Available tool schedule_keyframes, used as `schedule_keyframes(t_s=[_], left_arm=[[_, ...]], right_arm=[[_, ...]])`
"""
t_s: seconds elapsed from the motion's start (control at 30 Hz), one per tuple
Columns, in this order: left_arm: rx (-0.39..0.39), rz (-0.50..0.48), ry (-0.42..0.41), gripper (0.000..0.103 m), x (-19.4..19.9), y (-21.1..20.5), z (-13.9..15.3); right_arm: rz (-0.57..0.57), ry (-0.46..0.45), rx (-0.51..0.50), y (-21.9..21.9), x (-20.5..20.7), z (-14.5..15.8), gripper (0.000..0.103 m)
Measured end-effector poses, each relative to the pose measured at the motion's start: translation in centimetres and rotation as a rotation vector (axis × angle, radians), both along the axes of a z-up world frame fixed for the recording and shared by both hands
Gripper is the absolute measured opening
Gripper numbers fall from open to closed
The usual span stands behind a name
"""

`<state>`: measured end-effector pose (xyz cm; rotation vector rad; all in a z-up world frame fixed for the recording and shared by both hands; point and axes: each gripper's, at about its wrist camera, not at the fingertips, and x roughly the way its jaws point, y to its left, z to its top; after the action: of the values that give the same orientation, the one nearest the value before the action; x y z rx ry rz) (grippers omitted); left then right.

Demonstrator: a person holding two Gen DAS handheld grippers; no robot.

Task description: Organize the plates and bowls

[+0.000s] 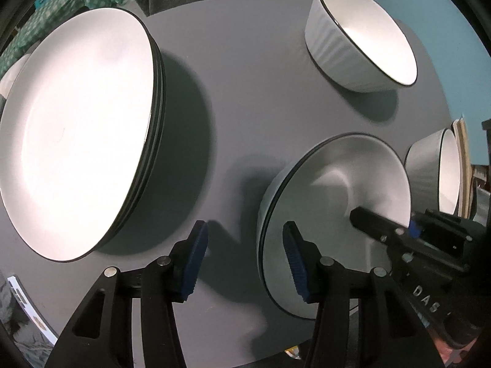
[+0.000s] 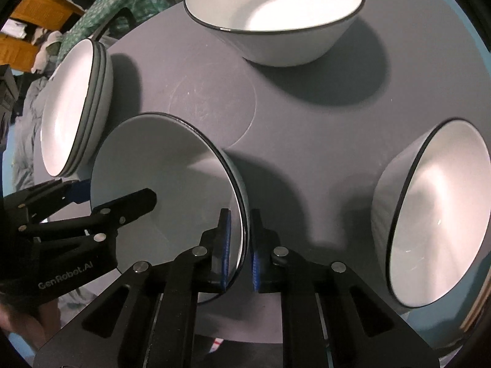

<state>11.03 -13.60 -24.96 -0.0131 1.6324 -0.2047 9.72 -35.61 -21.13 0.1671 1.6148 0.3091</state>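
I've got the right gripper (image 2: 237,248) pinching the bowl (image 2: 165,184) rim, left gripper (image 1: 245,260) half-spread astride its other edge, empty; next, lift it toward the far bowl (image 2: 276,15) to nest.

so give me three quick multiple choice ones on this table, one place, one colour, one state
1. In the right wrist view, the plate stack sits where from the near bowl?
a) to its left
b) to its right
c) inside it

2. What colour is the line around the far bowl's rim?
a) red
b) gold
c) black

3. What is the right tool doing?
a) open above bare table
b) shut on the near bowl's rim
c) shut on a plate from the stack

Key: 1 a, the plate stack lies left of the near bowl. 2 c, the far bowl is white with a thin black edge. 3 b, the right tool has a blue pad on each side of that rim.
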Motion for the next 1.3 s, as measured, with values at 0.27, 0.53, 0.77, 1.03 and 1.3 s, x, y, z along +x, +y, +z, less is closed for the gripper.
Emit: schedule_keyframes(t_s=[0.27, 0.53, 0.77, 1.03, 1.3], left_arm=[[0.007, -0.005, 0.0, 0.042, -0.5, -1.0, -0.7], [-0.021, 0.017, 0.013, 0.016, -1.3, -2.7, -0.7], [-0.015, 0.047, 0.014, 0.015, -1.8, -3.0, -1.0], [-0.015, 0.033, 0.005, 0.015, 0.5, -2.7, -0.2], [-0.049, 0.012, -0.062, 0.015, 2.8, -4.2, 3.3]], right_arm=[[-0.032, -0.018, -0.008, -0.7, -0.1, 0.3, 0.011], [-0.034, -0.027, -0.017, 0.9, -0.7, 0.1, 0.008], [-0.024, -0.026, -0.044, 0.2, -1.5, 0.6, 0.005], [-0.069, -0.005, -0.036, -0.1, -1.1, 1.1, 0.005], [-0.095, -0.062, -0.045, -0.8, 0.3, 4.3, 0.006]])
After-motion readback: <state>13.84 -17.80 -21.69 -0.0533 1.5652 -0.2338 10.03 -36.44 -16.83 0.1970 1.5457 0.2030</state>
